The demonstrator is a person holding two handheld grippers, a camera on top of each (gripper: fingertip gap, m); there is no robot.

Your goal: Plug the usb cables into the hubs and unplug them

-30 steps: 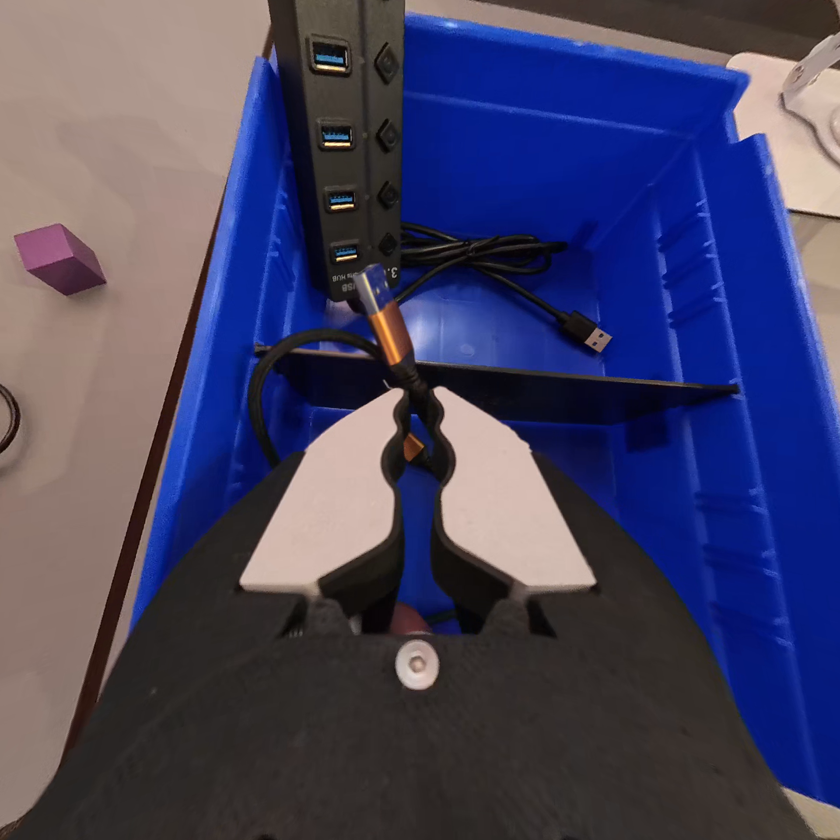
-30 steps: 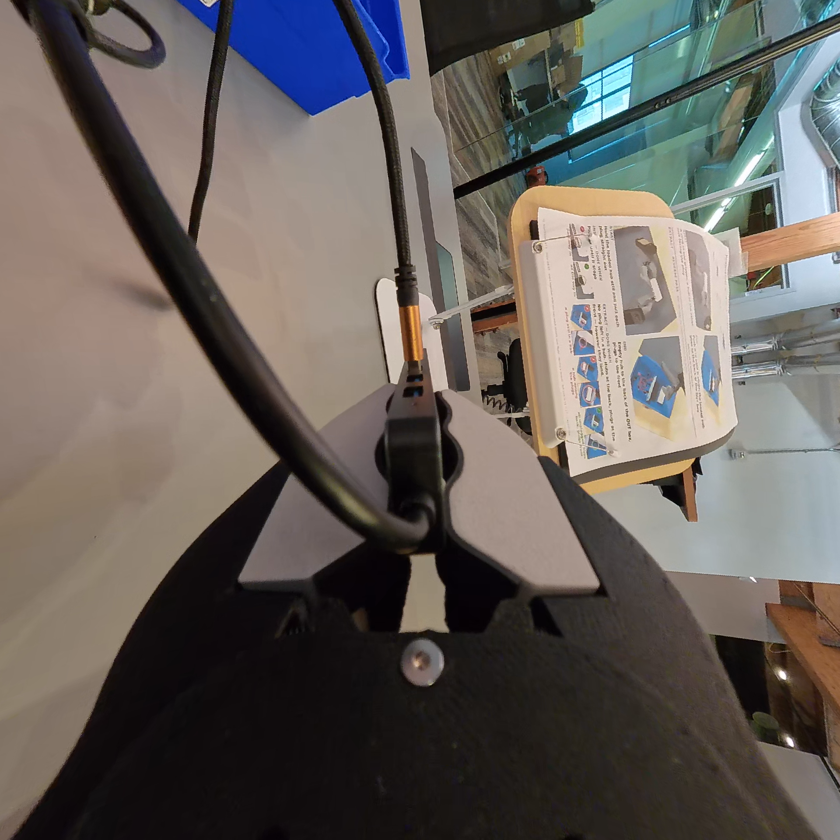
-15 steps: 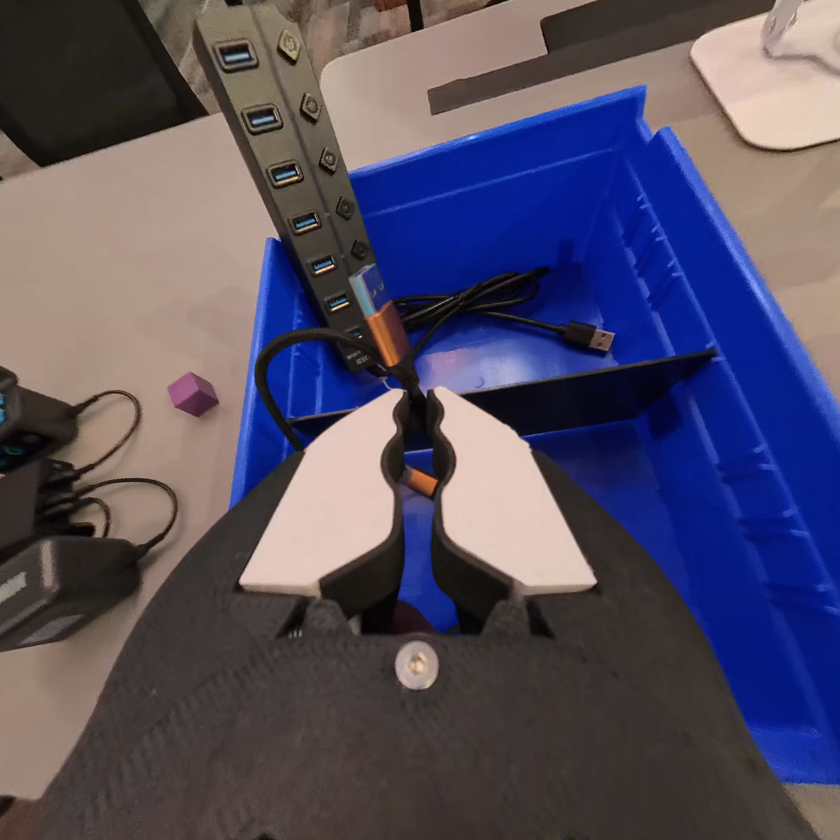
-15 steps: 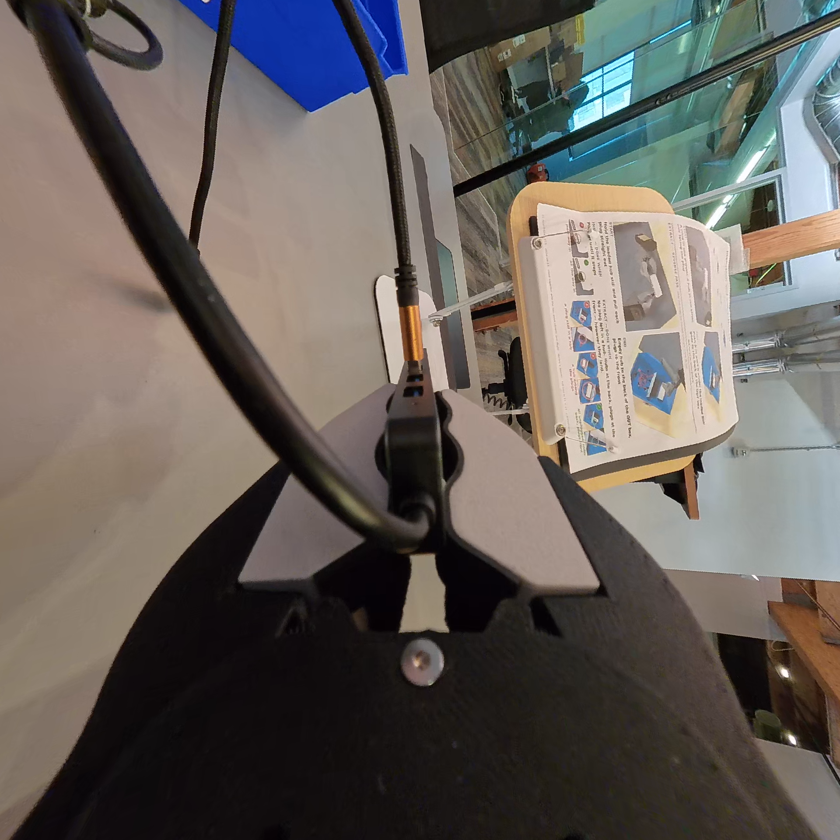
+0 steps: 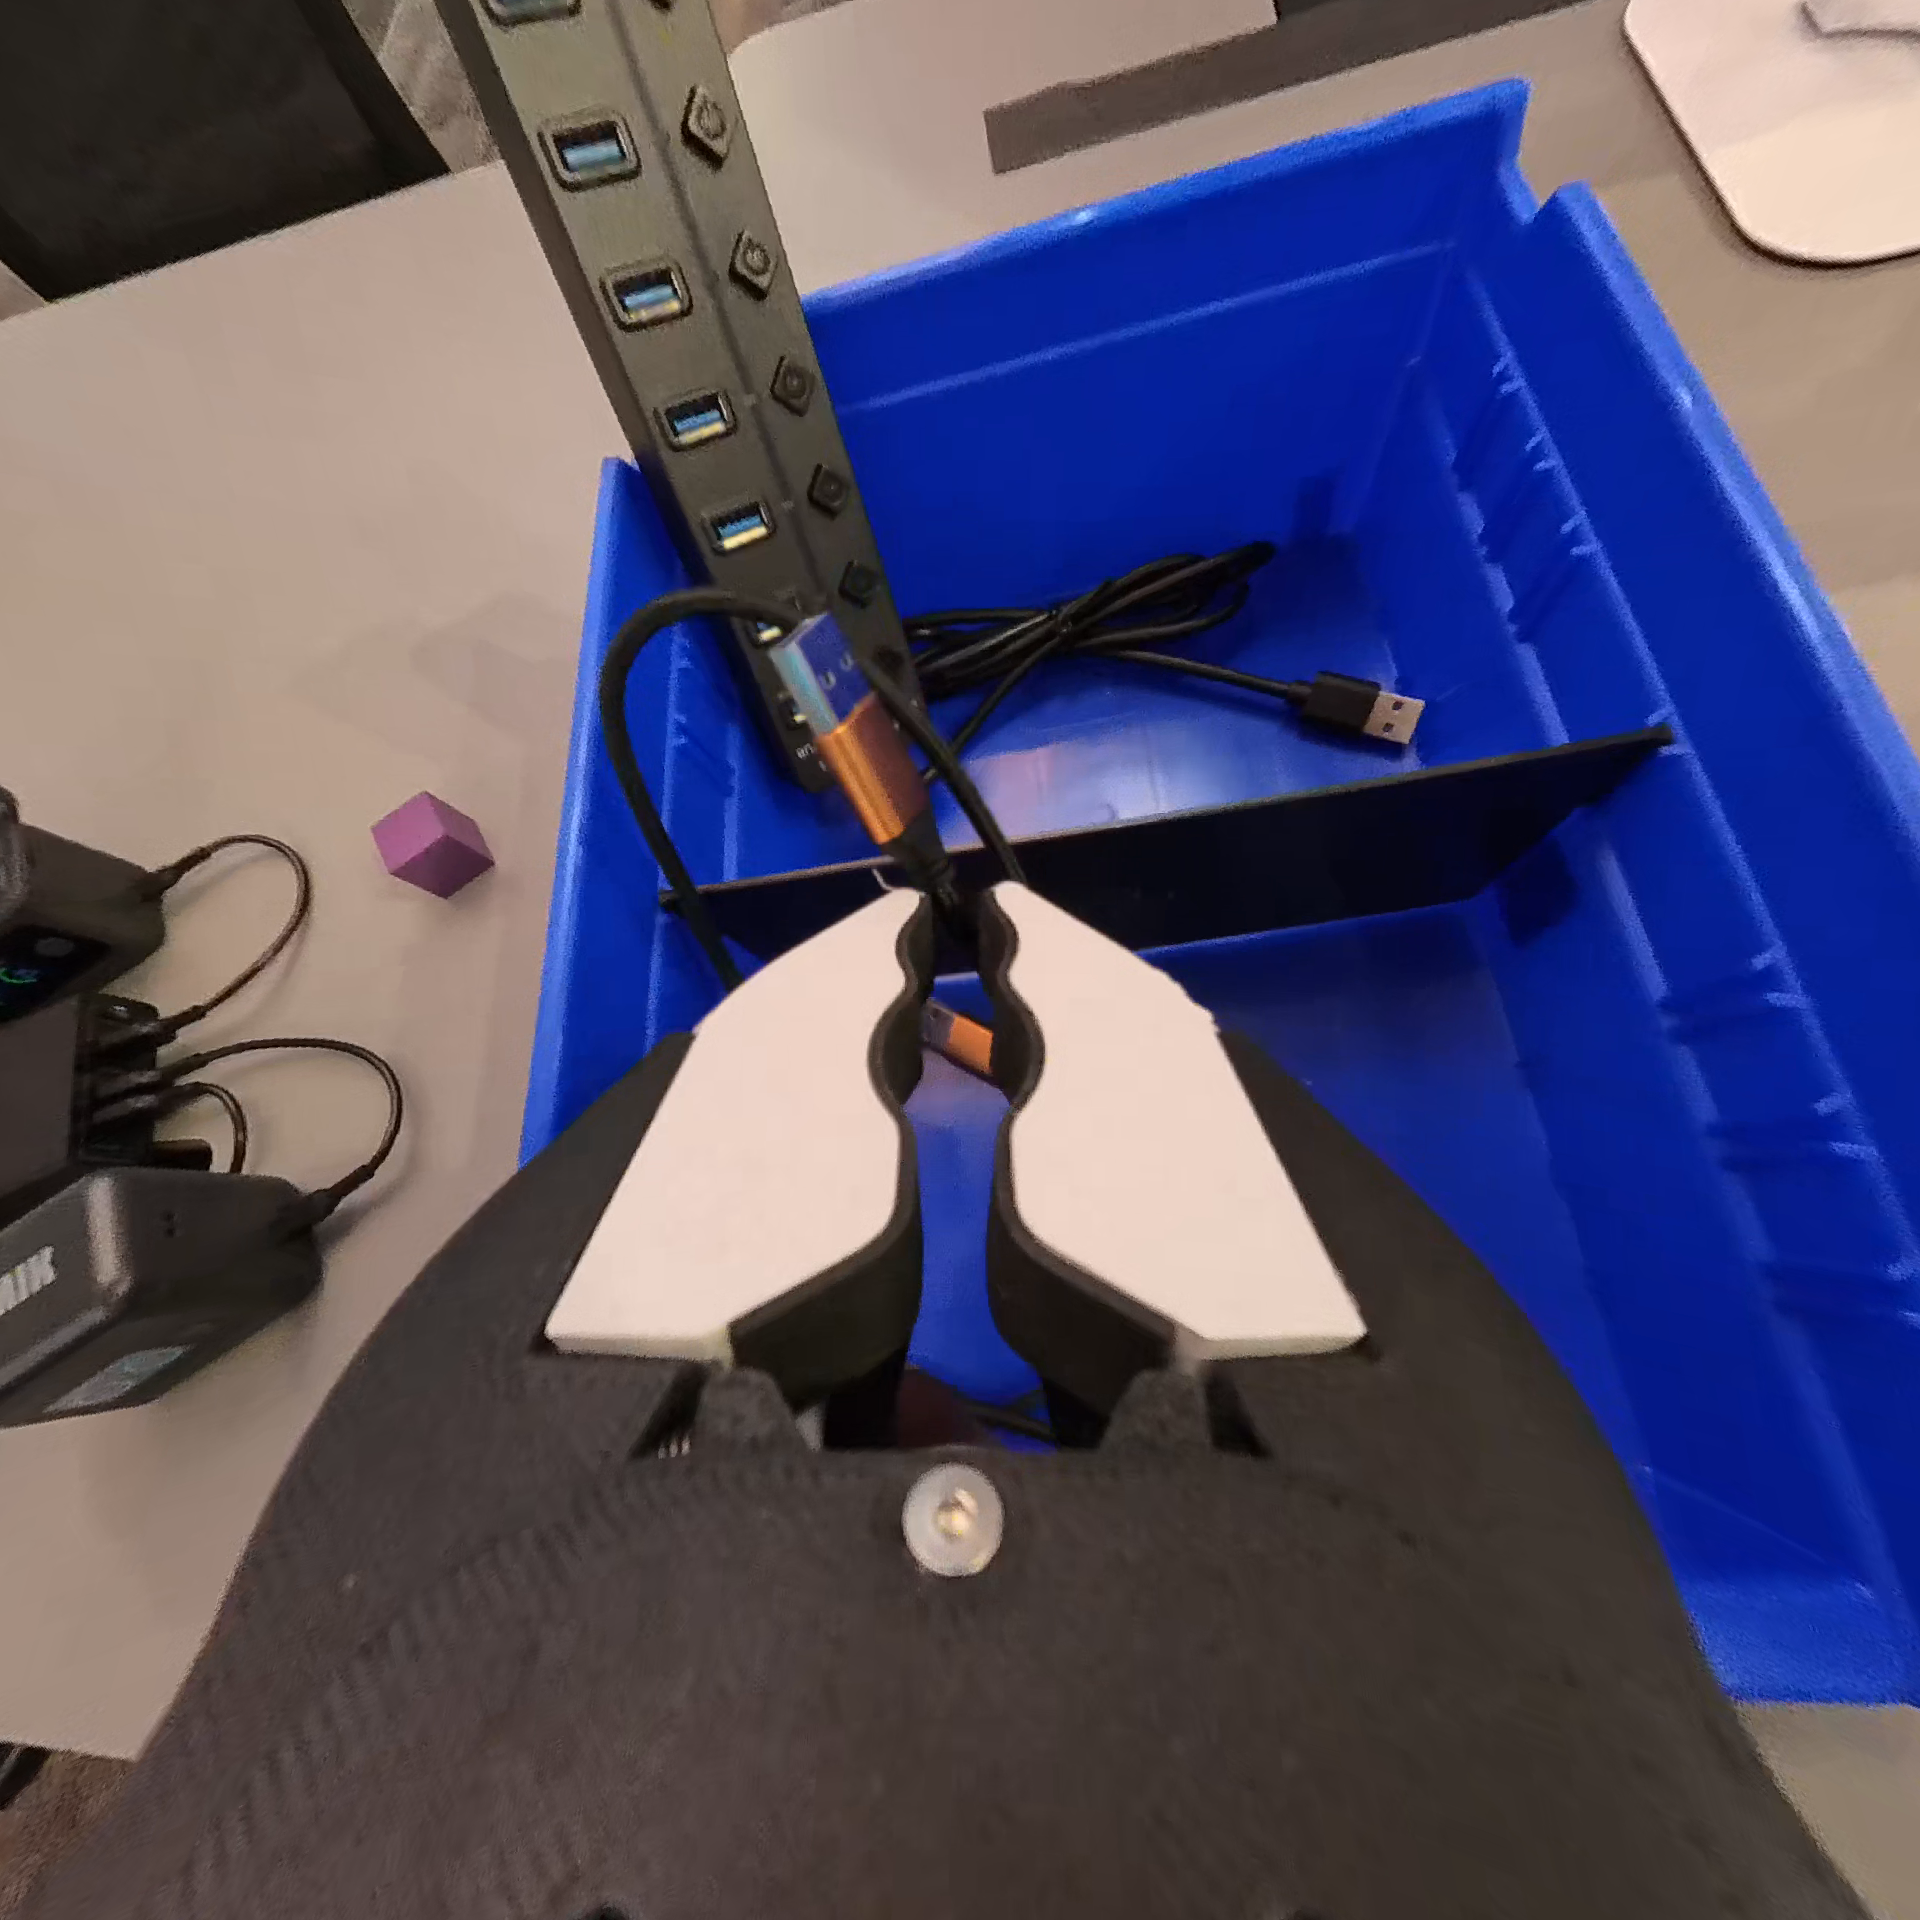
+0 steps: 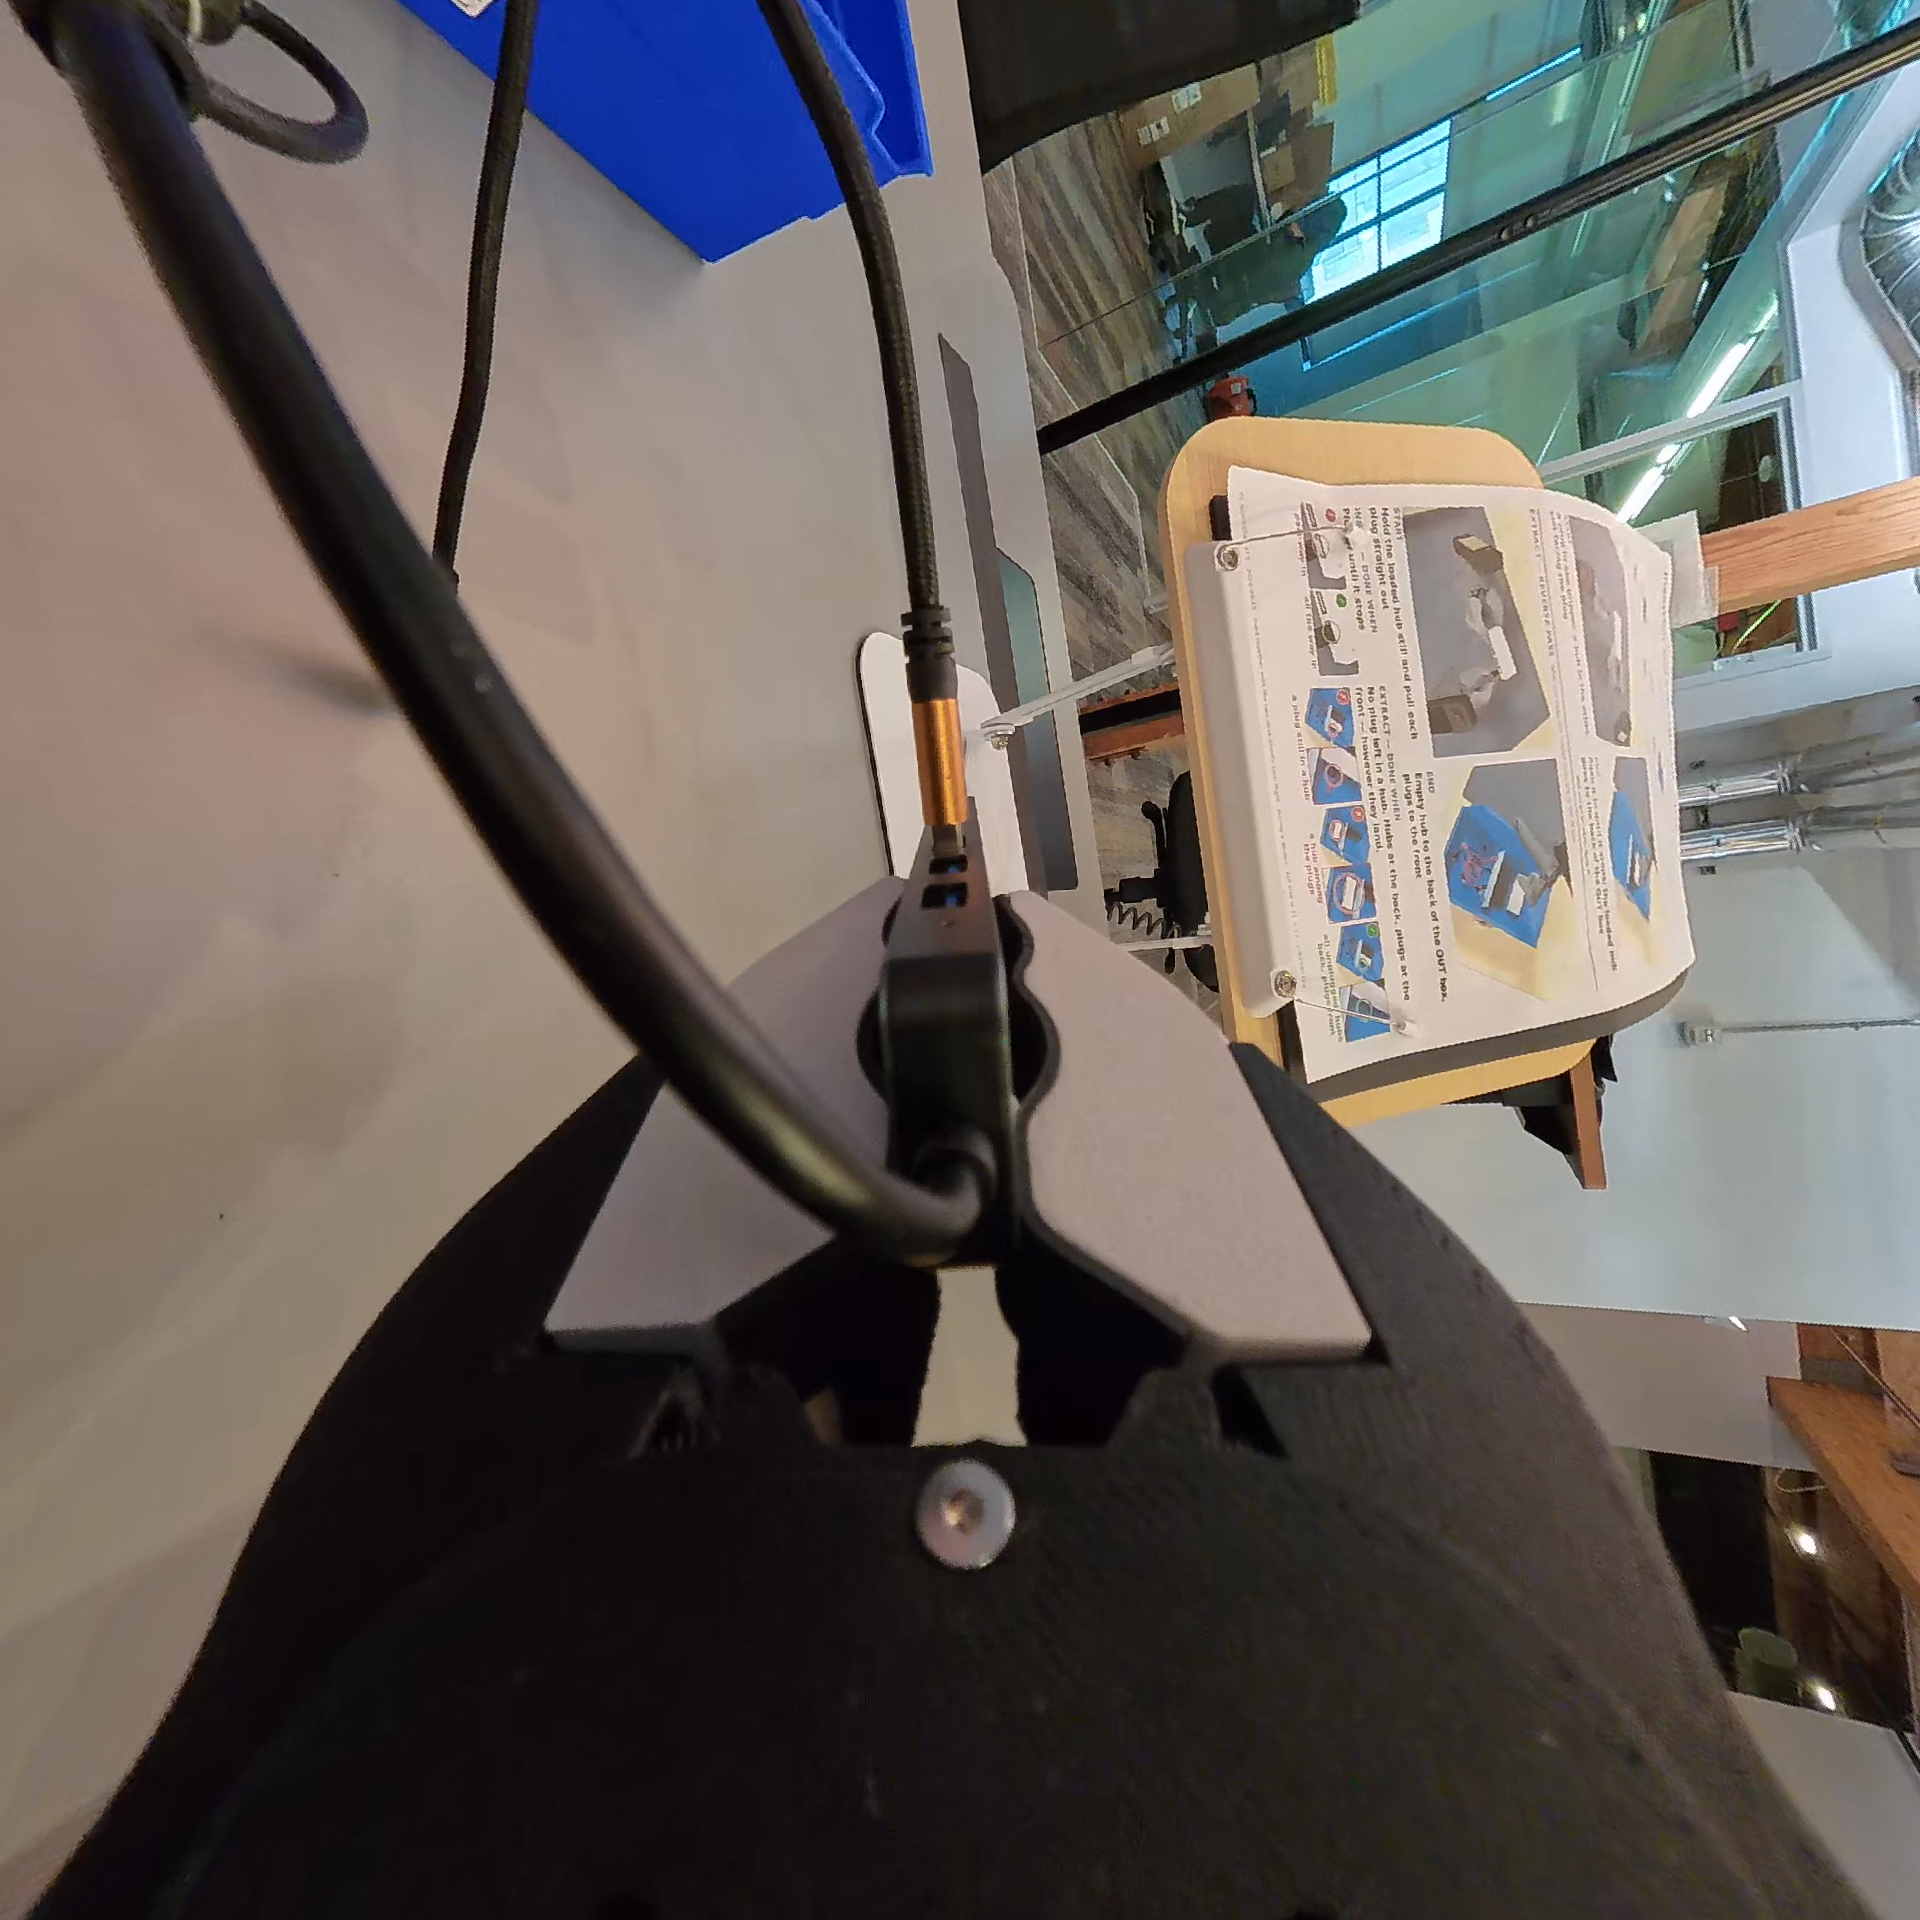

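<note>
Left gripper [image 5: 954,920]: jaws nearly closed, pinching the black braided cable [image 5: 940,878] just behind its orange-sleeved USB plug [image 5: 844,719]. Plug free of any port, metal tip angled up and to the left, in front of the lowest ports of the long black hub [image 5: 717,416]. Cable looping out to the left and back down behind the fingertips; a second orange-sleeved connector [image 5: 961,1034] visible through the gap between the jaws, lower in the bin.

Hub standing tilted, lower end inside the back compartment of the blue bin [image 5: 1558,935], upper end leaning out past the top edge of the left wrist view. Row of blue-tongued ports with a button beside each. A thin black USB cable [image 5: 1143,644] coiled on the floor of the same compartment, its plug [image 5: 1361,707] pointing right. Black divider [image 5: 1299,831] across the bin, just beyond the fingertips.

Right gripper [image 6: 951,935]: jaws clamped on the narrow end of the black hub [image 6: 940,997], a thick black cord [image 6: 468,665] curving off from the hub's near end toward upper left. An orange-sleeved plug [image 6: 940,758] seated in a port right past the fingertips, its braided cable arching up toward the blue bin [image 6: 727,125].

On the grey tabletop [image 5: 260,468], left of the bin: a small purple cube [image 5: 431,857], black chargers with thin leads [image 5: 114,1195]. Beyond the right gripper, a printed sheet on a wooden board [image 6: 1455,769].
</note>
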